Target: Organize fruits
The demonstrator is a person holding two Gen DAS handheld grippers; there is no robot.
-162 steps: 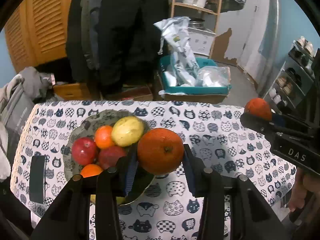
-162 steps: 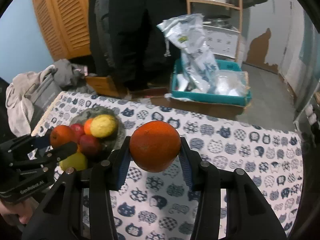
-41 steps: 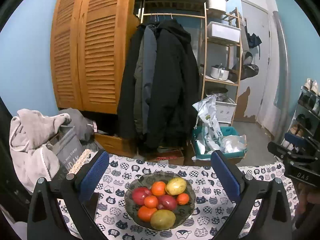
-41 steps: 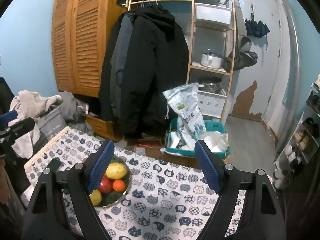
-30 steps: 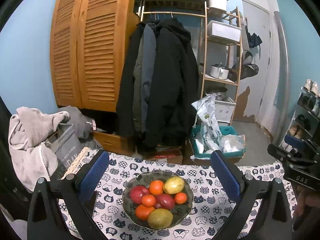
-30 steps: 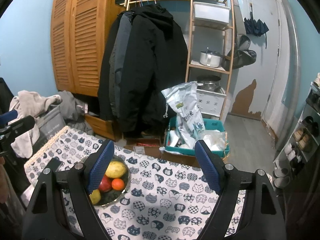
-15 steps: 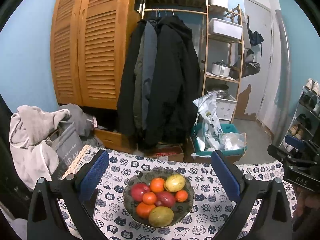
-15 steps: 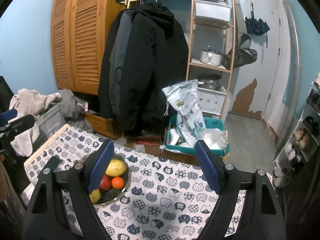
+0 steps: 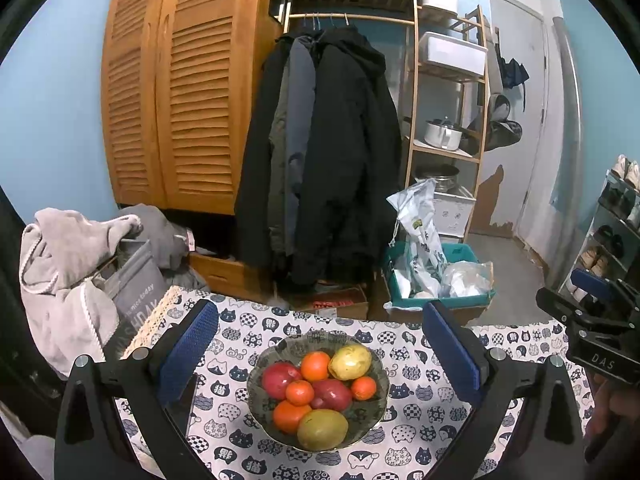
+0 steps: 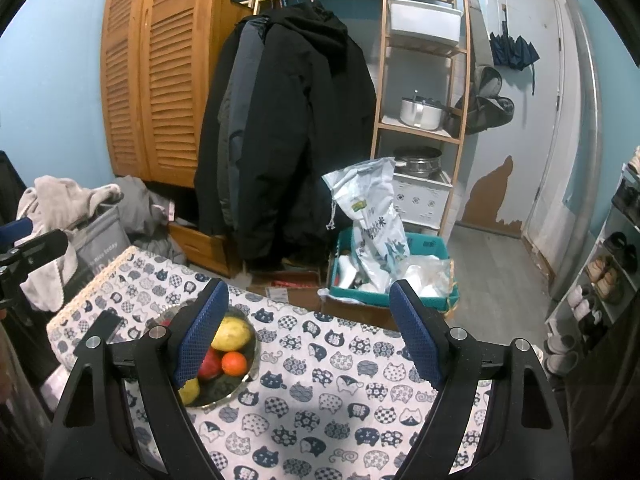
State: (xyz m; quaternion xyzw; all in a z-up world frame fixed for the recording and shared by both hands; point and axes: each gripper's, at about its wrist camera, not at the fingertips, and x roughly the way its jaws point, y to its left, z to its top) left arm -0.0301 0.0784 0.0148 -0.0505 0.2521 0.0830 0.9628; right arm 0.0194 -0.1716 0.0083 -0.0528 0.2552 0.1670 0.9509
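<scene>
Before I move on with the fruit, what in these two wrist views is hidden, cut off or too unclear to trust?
- Bowl, right wrist view: its left part sits behind the right gripper's left finger, so its fruit cannot be counted there.
- Dark flat object on the tablecloth: partly hidden by gripper fingers in both views, unidentifiable.
- Tablecloth's near edge: cut off by both frames.
- Right gripper in the left wrist view: cropped at the edge.

Right tool (image 10: 308, 334) finger hides bowl (image 10: 240, 384) left half, some fruit

One bowl (image 9: 256, 380), four oranges (image 9: 315, 365), two red apples (image 9: 278, 377), two yellow-green fruits (image 9: 349, 361), two open grippers (image 9: 319, 350)
</scene>
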